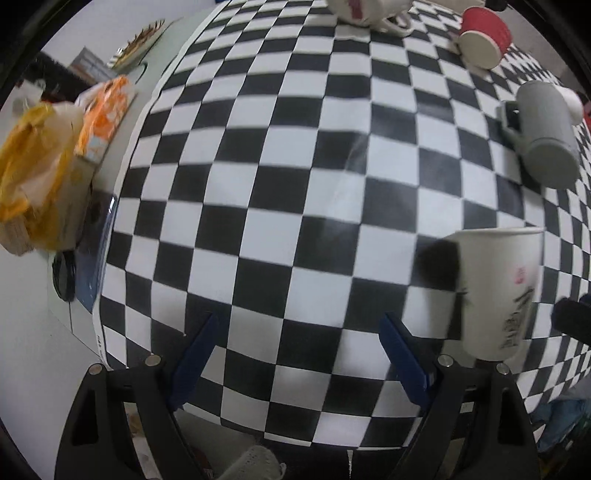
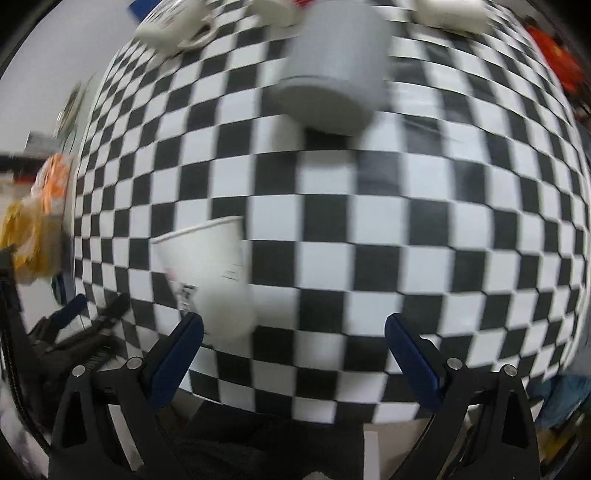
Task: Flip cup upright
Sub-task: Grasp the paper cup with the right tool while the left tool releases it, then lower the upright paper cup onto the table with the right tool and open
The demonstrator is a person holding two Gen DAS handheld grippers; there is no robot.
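Observation:
A white paper cup with dark print stands upright, rim up, on the checkered cloth at the near right. It also shows in the right wrist view, near left and blurred. My left gripper is open and empty, left of the cup. My right gripper is open and empty, with its left fingertip close beside the cup's base. A grey mug lies on its side at the right; it also shows in the right wrist view, ahead.
A red paper cup and a white mug lie on their sides at the far edge. Yellow and orange bags sit off the cloth at the left. The left gripper shows at the right wrist view's left edge.

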